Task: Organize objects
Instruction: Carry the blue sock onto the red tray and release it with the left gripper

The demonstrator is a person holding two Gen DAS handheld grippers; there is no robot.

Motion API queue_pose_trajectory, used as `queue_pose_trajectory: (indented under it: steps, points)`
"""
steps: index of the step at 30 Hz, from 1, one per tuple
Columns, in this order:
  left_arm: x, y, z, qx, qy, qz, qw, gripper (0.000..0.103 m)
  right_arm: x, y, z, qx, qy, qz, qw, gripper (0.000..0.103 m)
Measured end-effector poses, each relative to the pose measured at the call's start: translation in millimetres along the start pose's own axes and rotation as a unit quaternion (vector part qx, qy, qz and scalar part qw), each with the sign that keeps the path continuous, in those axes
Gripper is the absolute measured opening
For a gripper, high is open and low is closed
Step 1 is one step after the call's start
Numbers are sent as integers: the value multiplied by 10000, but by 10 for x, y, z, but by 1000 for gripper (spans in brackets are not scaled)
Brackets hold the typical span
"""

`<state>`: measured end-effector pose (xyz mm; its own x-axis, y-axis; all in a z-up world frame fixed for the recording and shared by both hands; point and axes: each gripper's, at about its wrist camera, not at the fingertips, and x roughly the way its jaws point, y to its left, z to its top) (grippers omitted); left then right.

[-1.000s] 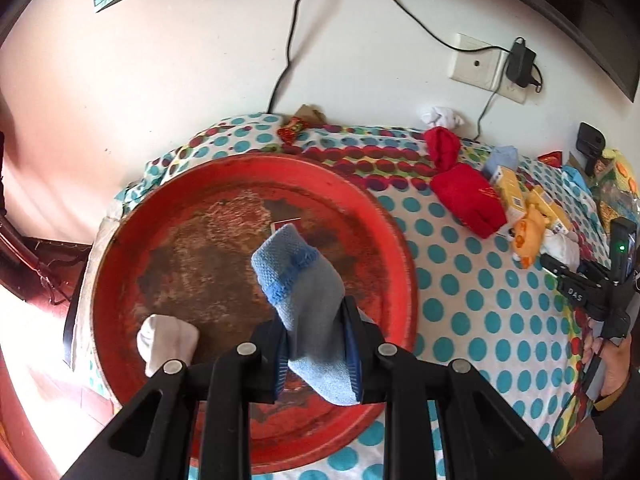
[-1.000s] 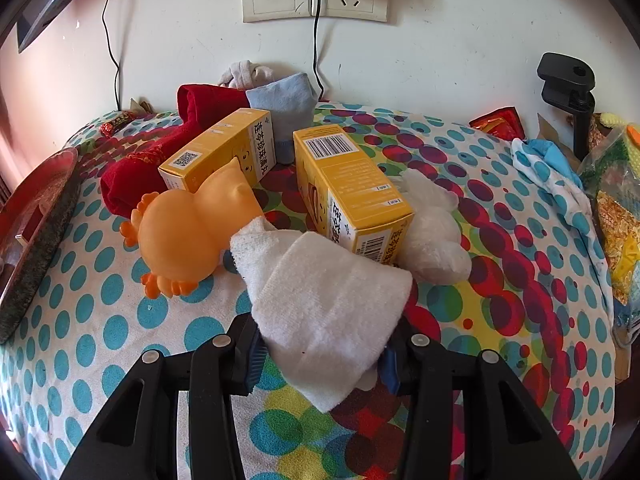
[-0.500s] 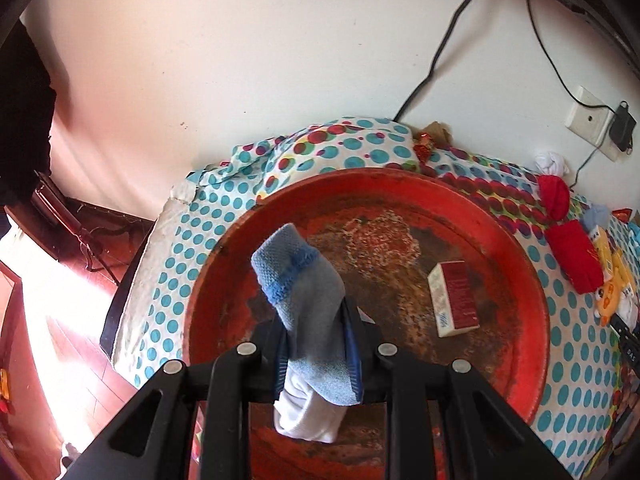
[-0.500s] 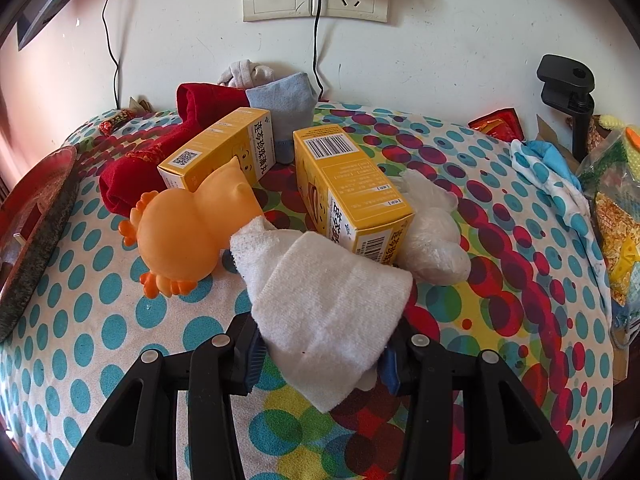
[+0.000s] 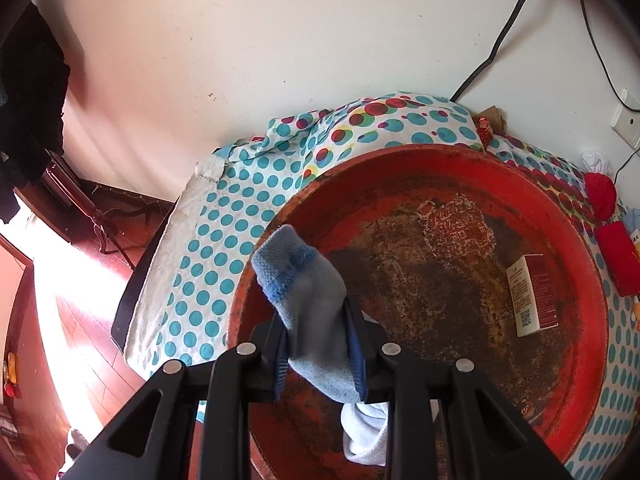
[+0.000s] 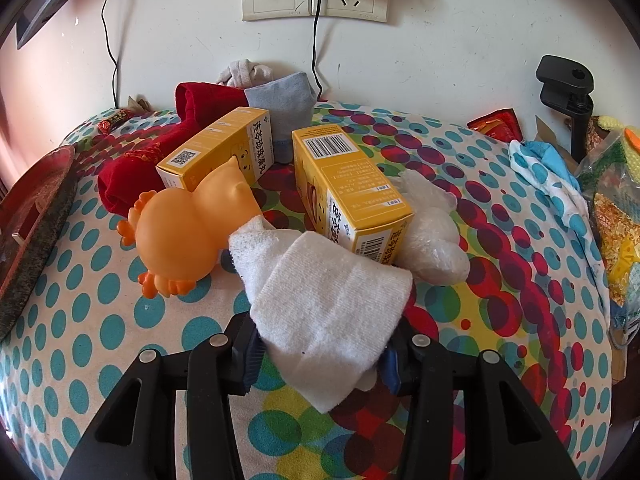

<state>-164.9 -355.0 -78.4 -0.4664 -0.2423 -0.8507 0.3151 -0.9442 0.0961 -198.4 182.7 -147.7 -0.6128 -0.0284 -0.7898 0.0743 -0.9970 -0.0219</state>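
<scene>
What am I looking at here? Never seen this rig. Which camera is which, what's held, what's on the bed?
No robot: a person carries two handheld grippers, each with a fisheye camera looking along its black fingers. The left view shows the left gripper clamped on a light blue knit sock above a round, worn red metal tray, which holds a small red and white box and a white sock. The right view shows the right gripper clamped on a white terry sock. Beyond it on the polka-dot bedsheet lie an orange rubber duck and two yellow cardboard boxes.
</scene>
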Motion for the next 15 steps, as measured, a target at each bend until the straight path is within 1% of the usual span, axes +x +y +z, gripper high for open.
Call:
queue_pose_trajectory:
  steps: [4,6,7,10,11,13,15]
  points:
    - [-22,13,-27,11,-83,189,9998,34,6,-1,3,-7,2,-39,10000,44]
    - [-42,3,-44,73,-119,245,9996,35,6,-14,5,-3,4,-55,10000,45]
    - [-59,0,-56,77,-146,308,9994,39,8,-16,6,-6,6,-67,10000,45]
    - [-155,-16,-94,97,-299,449,9985,58,10,-16,6,-24,4,-108,9999,46]
    - [-196,-26,-104,134,-368,512,9979,62,9,11,5,-33,3,-128,9999,46]
    - [-283,-52,-137,223,-447,649,9966,63,8,20,6,-44,1,-147,9999,46]
    - [-393,-70,-178,231,-526,639,9963,64,6,29,6,-56,-2,-167,9998,46]
